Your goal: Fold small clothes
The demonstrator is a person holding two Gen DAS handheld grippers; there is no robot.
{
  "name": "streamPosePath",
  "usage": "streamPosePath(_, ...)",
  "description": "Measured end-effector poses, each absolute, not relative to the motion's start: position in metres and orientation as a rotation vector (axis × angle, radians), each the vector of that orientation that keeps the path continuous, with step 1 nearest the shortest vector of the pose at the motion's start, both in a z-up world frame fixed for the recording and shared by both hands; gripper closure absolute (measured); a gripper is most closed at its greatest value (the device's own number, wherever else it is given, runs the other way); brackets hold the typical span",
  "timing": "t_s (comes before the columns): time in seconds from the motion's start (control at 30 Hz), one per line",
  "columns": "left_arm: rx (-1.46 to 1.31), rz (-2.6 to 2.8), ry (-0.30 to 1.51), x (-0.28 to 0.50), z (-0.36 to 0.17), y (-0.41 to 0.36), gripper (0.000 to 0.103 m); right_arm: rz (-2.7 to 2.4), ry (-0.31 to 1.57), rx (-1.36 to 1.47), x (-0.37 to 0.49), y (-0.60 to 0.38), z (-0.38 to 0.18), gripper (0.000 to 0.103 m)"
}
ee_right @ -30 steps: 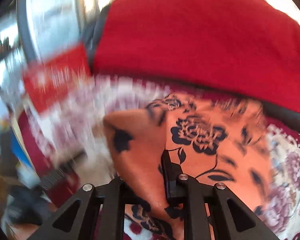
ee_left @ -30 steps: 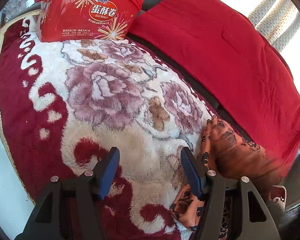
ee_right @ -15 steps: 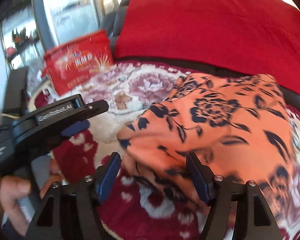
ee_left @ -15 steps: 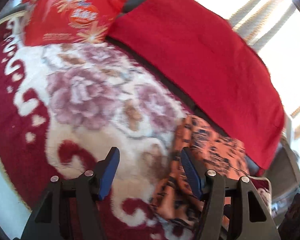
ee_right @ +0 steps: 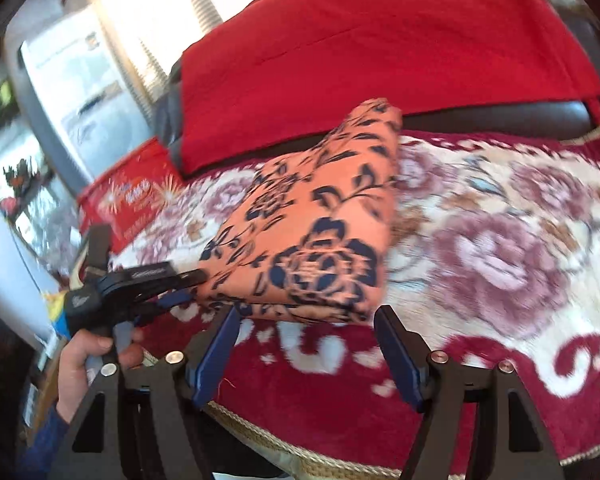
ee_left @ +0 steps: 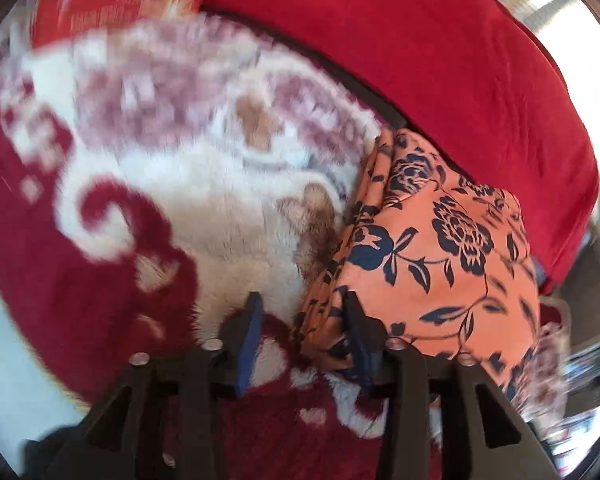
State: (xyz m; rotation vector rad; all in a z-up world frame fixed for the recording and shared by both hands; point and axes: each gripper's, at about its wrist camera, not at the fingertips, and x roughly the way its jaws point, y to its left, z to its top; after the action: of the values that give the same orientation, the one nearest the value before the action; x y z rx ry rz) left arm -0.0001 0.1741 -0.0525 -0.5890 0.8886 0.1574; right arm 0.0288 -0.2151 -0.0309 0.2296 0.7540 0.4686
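A folded orange garment with dark blue flowers (ee_left: 440,248) lies on the plush floral blanket (ee_left: 204,184). My left gripper (ee_left: 302,320) is open at the garment's near left edge; its right finger (ee_left: 358,332) touches the cloth and its left finger rests on the blanket. In the right wrist view the garment (ee_right: 312,232) lies as a folded stack. My right gripper (ee_right: 306,340) is open and empty just in front of it. The left gripper (ee_right: 180,284) shows there at the stack's left corner, held by a hand.
A red cloth (ee_left: 420,40) covers the sofa back behind the blanket (ee_right: 500,240). A red egg-roll box (ee_right: 128,204) stands at the far left end. The blanket's corded front edge (ee_right: 300,452) runs below my right gripper.
My right gripper let go of the garment, opened and drew back. The garment now lies folded flat. My left gripper moved right to the garment's edge and its jaws narrowed.
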Motion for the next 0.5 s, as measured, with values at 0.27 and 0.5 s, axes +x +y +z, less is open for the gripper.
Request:
streamPosePath(0.27,-0.398,0.133,0.646,-0.003,0.012,0.141,0.029,0.498,0.817,0.545,0.073,-0.27,-0.037,0.022)
streamPosePath(0.5,-0.234,0.104,0.83,0.061,-0.046,0.112,0.025,0.609,0.974,0.802,0.165,-0.261,-0.066,0.018)
